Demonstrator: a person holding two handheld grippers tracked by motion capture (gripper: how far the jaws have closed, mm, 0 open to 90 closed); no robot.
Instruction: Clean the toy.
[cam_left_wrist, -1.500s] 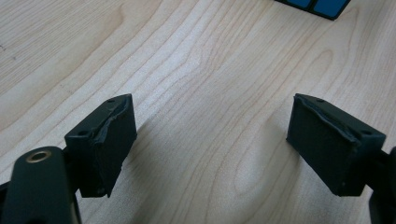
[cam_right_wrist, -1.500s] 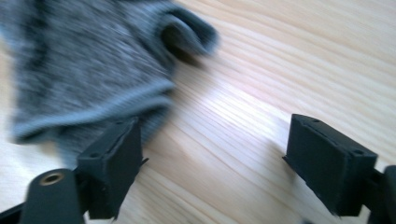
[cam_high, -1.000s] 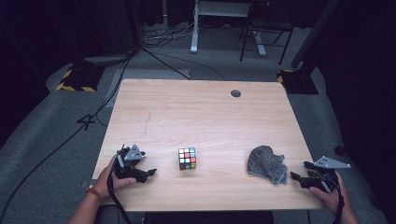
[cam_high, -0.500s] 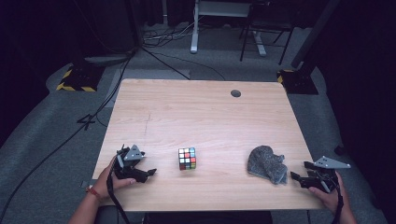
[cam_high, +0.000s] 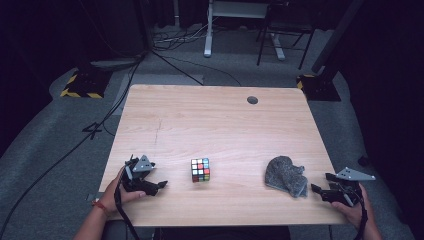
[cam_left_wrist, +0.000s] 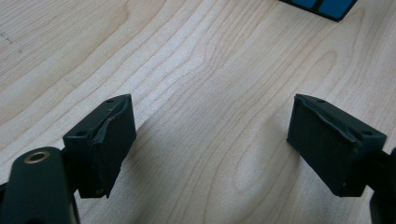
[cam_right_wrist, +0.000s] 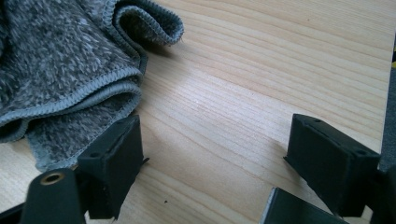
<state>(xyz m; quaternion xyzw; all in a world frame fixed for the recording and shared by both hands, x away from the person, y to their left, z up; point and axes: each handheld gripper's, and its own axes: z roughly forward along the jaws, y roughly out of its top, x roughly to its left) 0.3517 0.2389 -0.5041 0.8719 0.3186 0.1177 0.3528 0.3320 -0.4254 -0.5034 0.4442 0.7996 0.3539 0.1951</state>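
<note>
A colourful puzzle cube (cam_high: 200, 169) sits near the front middle of the wooden table (cam_high: 215, 125); its blue corner (cam_left_wrist: 322, 5) shows at the top of the left gripper view. A crumpled grey cloth (cam_high: 285, 175) lies at the front right and takes up the left part of the right gripper view (cam_right_wrist: 60, 70). My left gripper (cam_high: 159, 186) rests on the table left of the cube, jaws open over bare wood (cam_left_wrist: 210, 135). My right gripper (cam_high: 316, 192) sits at the table's right front edge just beside the cloth, jaws open (cam_right_wrist: 215, 158), nothing between them.
A dark round grommet (cam_high: 252, 100) is set in the table's far side. Beyond the table, cables, a yellow-black striped base (cam_high: 80, 86) and desk legs (cam_high: 207, 35) stand on the grey floor. The table's right edge is close to my right gripper.
</note>
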